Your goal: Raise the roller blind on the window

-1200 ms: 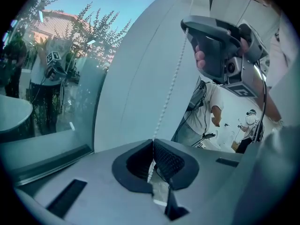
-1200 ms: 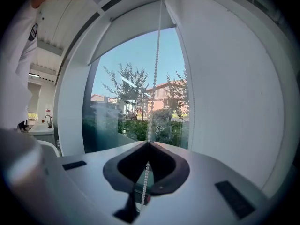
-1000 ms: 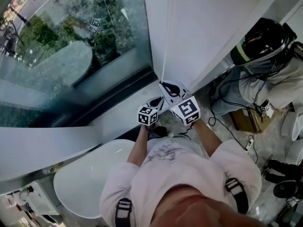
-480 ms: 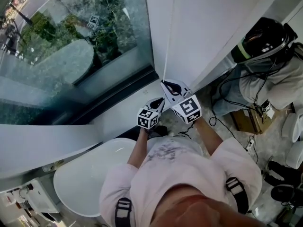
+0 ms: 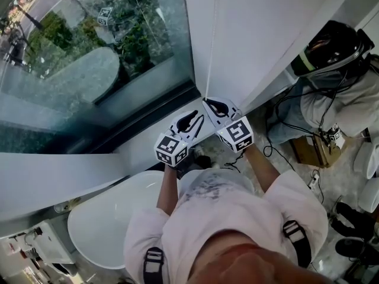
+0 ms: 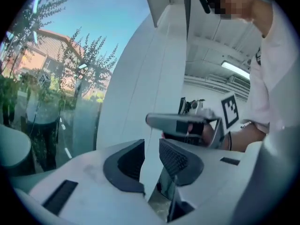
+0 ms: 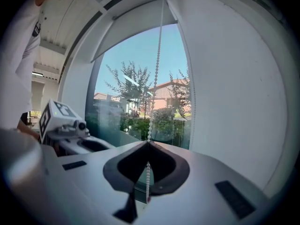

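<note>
A white bead chain (image 7: pixel 157 69) hangs from the roller blind (image 7: pixel 136 25), which is rolled partly up at the top of the window. My right gripper (image 7: pixel 148 144) is shut on the chain, with a short tail dangling below its jaws. From the head view, the chain (image 5: pixel 214 34) drops along the white window frame to the right gripper (image 5: pixel 208 103). My left gripper (image 5: pixel 198 118) is just left of it and higher than before. Its jaws have just been opening. In the left gripper view, the left gripper (image 6: pixel 151 146) shows a gap with no chain visible in it.
The window glass (image 5: pixel 89 58) is on the left, with a white sill (image 5: pixel 65 176) below it. A white rounded table (image 5: pixel 112 223) is close by my left side. Another person in a black helmet (image 5: pixel 331 49) sits at the right among cables and a cardboard box (image 5: pixel 311 149).
My left gripper has risen and shifted a little left, and its jaws have gone from shut to open. The right gripper has stayed in place on the chain.
</note>
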Motion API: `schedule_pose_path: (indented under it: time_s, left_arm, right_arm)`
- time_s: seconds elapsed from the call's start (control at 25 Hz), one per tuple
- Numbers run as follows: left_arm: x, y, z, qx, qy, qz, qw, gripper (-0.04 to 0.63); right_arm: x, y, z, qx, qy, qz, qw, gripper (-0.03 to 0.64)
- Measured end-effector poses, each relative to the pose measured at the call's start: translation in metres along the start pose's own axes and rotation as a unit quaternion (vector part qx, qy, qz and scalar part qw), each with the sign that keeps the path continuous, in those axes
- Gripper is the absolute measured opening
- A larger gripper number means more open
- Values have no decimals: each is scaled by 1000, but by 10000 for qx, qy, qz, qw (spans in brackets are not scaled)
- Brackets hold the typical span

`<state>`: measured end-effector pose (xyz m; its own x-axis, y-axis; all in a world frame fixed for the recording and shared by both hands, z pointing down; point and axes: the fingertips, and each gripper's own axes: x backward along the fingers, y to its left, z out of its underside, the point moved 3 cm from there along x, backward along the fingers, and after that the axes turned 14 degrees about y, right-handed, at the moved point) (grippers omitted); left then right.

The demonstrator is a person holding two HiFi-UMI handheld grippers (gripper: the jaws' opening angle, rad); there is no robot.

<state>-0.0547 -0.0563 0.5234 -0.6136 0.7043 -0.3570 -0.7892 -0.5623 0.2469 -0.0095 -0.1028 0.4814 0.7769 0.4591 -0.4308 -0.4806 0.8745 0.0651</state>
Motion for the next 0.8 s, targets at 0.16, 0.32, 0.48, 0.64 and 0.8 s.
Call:
schedule_pose_path:
  time_s: [0.16, 0.32, 0.48, 0.64, 0.8]
  left_arm:
    - [28, -8, -62, -396, -434, -11, 9983, 86]
    - [40, -20, -114, -727, -786, 26, 9943, 86]
    - [43, -29, -162, -995, -1122, 161, 9886, 103]
    - [41, -34, -201, -1165, -1333, 167, 9841, 106]
    - [40, -40, -230, -1274, -1433, 180, 9813, 106]
  right_arm:
    - [1, 1, -1, 3, -19, -4, 10000, 61]
    - [3, 0, 1, 20, -7, 1, 10000, 61]
    - [4, 2, 2, 21, -14, -4, 10000, 61]
    - [4, 6, 1, 37, -23, -28, 10000, 61]
    - [4, 7, 1, 62, -42, -45, 10000, 61]
